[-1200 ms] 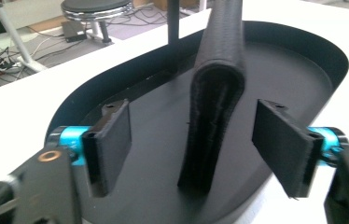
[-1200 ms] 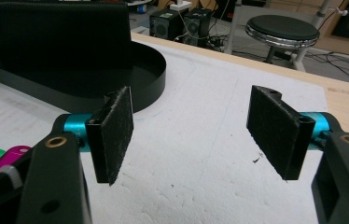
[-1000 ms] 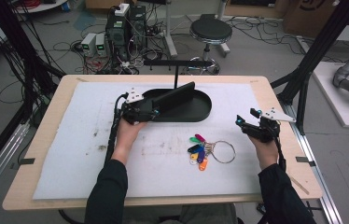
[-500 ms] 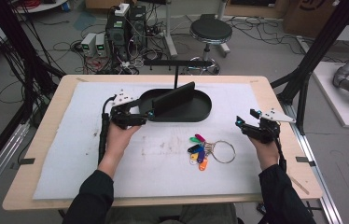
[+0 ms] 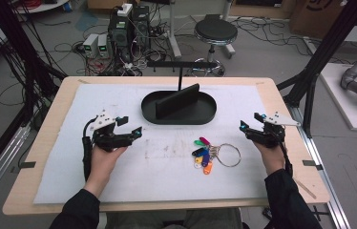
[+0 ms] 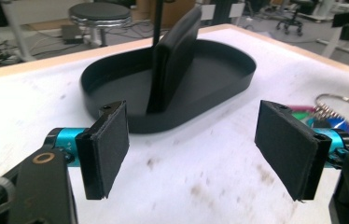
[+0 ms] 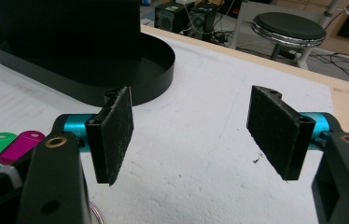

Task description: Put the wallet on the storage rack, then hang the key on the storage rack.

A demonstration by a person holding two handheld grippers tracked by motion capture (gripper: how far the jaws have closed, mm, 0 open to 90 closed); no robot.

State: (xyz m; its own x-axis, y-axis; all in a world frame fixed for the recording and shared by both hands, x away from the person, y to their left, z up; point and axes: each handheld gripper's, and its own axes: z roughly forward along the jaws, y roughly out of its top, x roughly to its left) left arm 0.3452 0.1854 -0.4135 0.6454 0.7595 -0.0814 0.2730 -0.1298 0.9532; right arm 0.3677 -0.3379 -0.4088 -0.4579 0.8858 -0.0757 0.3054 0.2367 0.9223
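A black oval tray (image 5: 206,112) with an upright black divider (image 5: 177,101) sits at the back middle of the white mat. Its wall (image 6: 186,122) and divider (image 6: 172,56) lie ahead of my left gripper (image 6: 196,149). A bunch of coloured key tags (image 5: 203,153) on a metal ring (image 5: 229,155) lies in front of the tray, to its right. My left gripper (image 5: 131,126) hovers open and empty, left of the tray and apart from it. My right gripper (image 5: 249,121) stands open and empty, right of the keys; the green and pink tags (image 7: 16,142) lie at its left.
The white mat (image 5: 167,162) covers most of the wooden table (image 5: 291,157). A thin black T-shaped post (image 5: 180,71) rises behind the tray. Beyond the far edge are a round stool (image 5: 215,32), electronics boxes (image 5: 129,26) and cables on the floor.
My left gripper has drawn back from the tray's left end, moving left and toward the person. The right gripper has barely moved.
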